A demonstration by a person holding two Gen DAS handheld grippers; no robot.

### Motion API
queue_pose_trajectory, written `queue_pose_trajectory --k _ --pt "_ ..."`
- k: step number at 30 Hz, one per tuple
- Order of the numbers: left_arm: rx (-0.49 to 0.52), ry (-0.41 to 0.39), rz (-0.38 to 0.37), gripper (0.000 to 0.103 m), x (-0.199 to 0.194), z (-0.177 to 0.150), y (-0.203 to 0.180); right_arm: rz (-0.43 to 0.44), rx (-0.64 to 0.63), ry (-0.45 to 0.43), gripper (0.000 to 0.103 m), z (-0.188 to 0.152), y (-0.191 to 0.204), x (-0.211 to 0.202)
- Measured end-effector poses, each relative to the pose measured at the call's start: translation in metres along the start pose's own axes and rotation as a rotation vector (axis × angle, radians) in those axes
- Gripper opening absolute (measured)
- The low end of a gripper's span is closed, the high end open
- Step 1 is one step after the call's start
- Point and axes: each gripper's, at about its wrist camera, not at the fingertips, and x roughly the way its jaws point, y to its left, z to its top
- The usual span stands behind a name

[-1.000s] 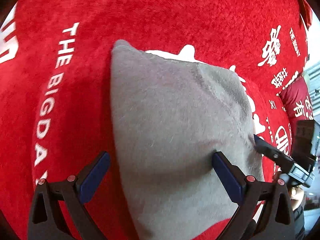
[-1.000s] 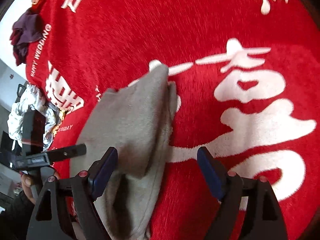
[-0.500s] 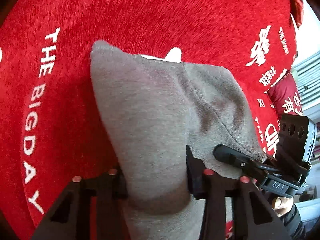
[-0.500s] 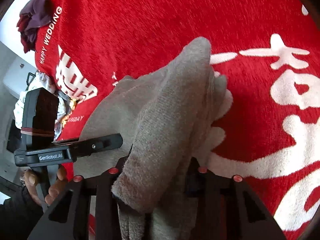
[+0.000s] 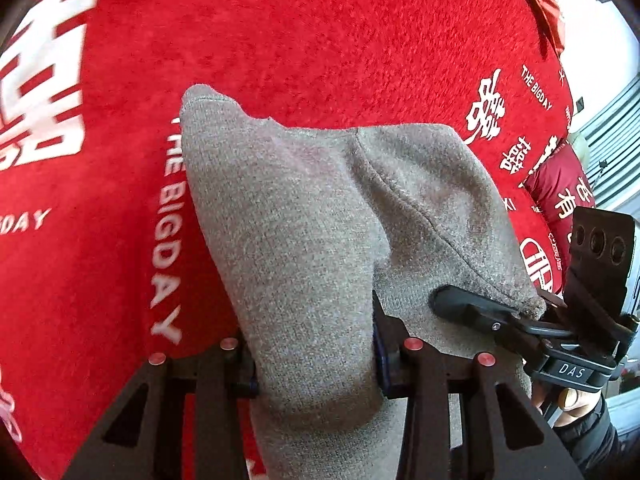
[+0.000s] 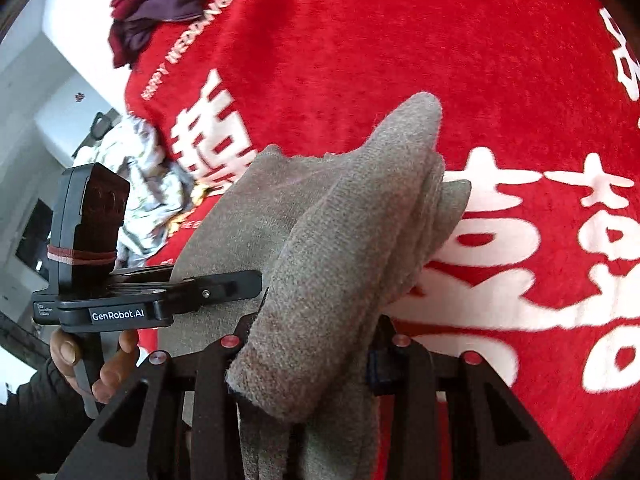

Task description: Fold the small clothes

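Both tongs clamped on the grey knit garment [image 5: 304,248]: left tongs [image 5: 316,356] pinching one bunched edge, right tongs [image 6: 308,356] pinching the other, cloth squeezed thick between the pads of each. Lifted clear near the grips, far end apparently trailing on the red printed blanket [image 5: 320,40] underneath; exact contact hard to tell. Looks like the carry-over stage of a fold. Best done by keeping both grips level with each other so the held edge stays straight, drawing it over the far end rather than dragging it along the blanket's pile. Worth matching corners before lowering, then releasing only once the layers lie flat. Some risk of the thick fold slipping out of one grip and skewing the crease. Other clothes [image 6: 156,4] heaped at the blanket's far corner, well apart
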Motion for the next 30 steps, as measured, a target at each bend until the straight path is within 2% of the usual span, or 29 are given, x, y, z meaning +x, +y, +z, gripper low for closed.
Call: queue_pose_trajectory --k 6,13,14,15,17,18,19,20,21,25,27,30 --pt "0.01 0.015 0.022 0.041 -0.016 -0.054 0.014 -0.001 -0.014 0.033 0.038 -0.054 0.025 0.006" --pt "-0.005 0.042 0.032 0.043 0.022 -0.094 0.035 -0.053 -0.003 0.064 0.038 -0.104 0.009 0.032" --pt "-0.014 0.052 0.037 0.045 0.029 -0.099 0.039 -0.066 0.004 0.073 0.038 -0.109 0.005 0.038" --pt "-0.028 0.052 0.046 0.053 0.036 -0.102 0.044 -0.079 0.005 0.072 0.038 -0.113 0.002 0.041" --pt "-0.071 0.034 0.023 0.06 0.038 -0.108 0.052 -0.065 0.039 0.054 0.04 -0.118 -0.007 0.042" --pt "-0.083 0.034 0.017 0.065 0.037 -0.108 0.053 -0.058 0.058 0.053 0.042 -0.118 -0.009 0.041" --pt "-0.094 0.038 0.017 0.073 0.037 -0.109 0.055 -0.056 0.075 0.059 0.05 -0.119 -0.012 0.041" --pt "-0.097 0.041 0.042 0.076 0.034 -0.109 0.057 -0.069 0.1 0.071 0.058 -0.118 -0.015 0.04" --pt "-0.099 0.038 0.071 0.082 0.031 -0.108 0.059 -0.08 0.114 0.076 0.062 -0.117 -0.017 0.038" --pt "-0.122 -0.025 0.102 0.082 -0.003 -0.106 0.068 -0.142 0.117 0.007 0.072 -0.109 -0.018 0.008" --pt "-0.136 -0.066 0.104 0.082 -0.019 -0.106 0.07 -0.189 0.039 -0.055 0.073 -0.103 -0.005 -0.012" --pt "-0.112 -0.098 0.078 0.082 -0.03 -0.105 0.063 -0.194 -0.124 -0.084 0.08 -0.096 0.025 -0.019"
